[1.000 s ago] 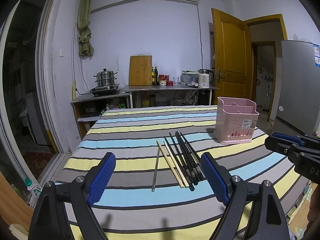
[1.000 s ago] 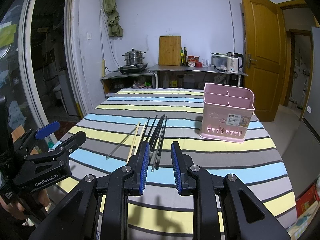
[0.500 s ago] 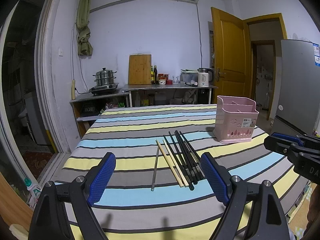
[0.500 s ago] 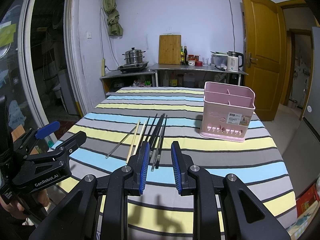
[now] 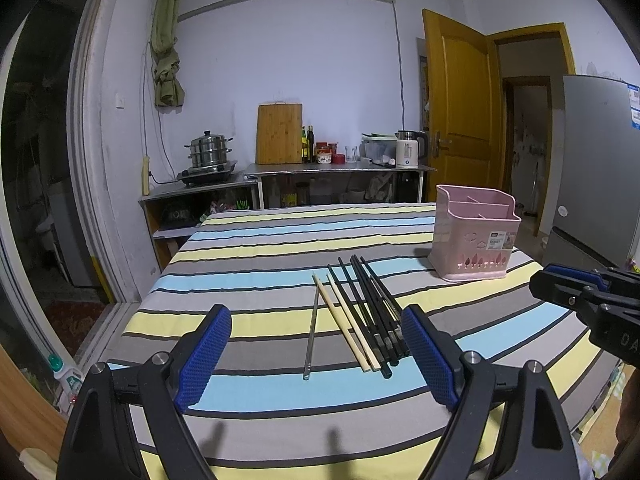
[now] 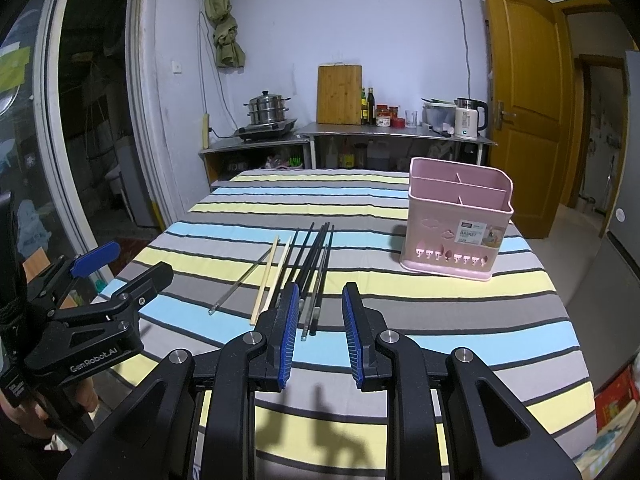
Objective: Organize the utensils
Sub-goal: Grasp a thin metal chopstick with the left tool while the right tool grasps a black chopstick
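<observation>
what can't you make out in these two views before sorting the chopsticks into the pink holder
- Pink utensil holder, both views: the compartment floors are hidden by its own walls, so the contents are unknown.
- Black chopsticks, left wrist view: they overlap, so an exact count is unclear; the near ends are hidden behind a pad of the left hand-held gripper.
- Holder label, right wrist view: the small print is too small to read.

Both cameras sit low at the near end of the striped table (image 5: pixel 256 248), looking along it toward the kitchen wall. The left view looks past its wide-apart fingers (image 5: pixel 206 354). The right view looks from a bit farther right. Both show the chopsticks (image 6: pixel 312 264) close up and the pink utensil basket (image 6: pixel 456 228) farther back.
</observation>
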The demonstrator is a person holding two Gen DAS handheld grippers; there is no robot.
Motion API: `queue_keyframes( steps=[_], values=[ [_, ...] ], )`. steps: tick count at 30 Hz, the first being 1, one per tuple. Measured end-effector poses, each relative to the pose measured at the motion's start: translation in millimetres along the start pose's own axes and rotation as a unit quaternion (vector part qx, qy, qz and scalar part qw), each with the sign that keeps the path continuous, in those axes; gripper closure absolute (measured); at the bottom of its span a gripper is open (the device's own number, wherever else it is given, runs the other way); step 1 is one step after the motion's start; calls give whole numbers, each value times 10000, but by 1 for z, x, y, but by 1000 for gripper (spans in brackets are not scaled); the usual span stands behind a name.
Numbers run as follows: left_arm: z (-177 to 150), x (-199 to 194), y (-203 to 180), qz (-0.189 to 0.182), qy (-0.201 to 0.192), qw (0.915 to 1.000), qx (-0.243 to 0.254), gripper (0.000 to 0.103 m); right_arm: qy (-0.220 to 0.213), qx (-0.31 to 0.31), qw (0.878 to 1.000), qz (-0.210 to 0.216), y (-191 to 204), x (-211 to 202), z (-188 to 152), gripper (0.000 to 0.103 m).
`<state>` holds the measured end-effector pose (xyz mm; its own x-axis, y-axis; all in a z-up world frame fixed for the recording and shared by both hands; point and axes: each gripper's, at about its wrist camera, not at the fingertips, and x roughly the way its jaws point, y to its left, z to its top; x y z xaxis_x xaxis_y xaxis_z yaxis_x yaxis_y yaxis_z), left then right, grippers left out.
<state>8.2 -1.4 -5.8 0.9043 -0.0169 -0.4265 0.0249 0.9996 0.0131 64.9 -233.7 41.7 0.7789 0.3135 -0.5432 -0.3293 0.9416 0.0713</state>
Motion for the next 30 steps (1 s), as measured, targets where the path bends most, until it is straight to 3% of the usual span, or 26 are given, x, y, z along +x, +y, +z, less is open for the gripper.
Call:
queue_keyframes(
  steps=[8, 17, 20, 26, 30],
  values=[
    [-2, 29, 9, -274, 407, 9988, -88, 16, 174, 77, 9998, 47, -3, 14, 2, 80],
    [-6, 95, 23, -241, 1124, 9934, -45, 16, 600, 331, 9975, 161, -18, 59, 6, 80],
    [-7, 126, 32, -206, 1432, 9894, -83, 28, 723, 357, 9966, 193, -22, 78, 8, 80],
    [-10, 180, 44, -360, 2126, 9763, -171, 39, 1069, 413, 9928, 339, -28, 121, 15, 80],
    [-10, 203, 45, -484, 2300, 9718, -186, 42, 1306, 434, 9895, 447, -29, 150, 19, 80]
  ],
)
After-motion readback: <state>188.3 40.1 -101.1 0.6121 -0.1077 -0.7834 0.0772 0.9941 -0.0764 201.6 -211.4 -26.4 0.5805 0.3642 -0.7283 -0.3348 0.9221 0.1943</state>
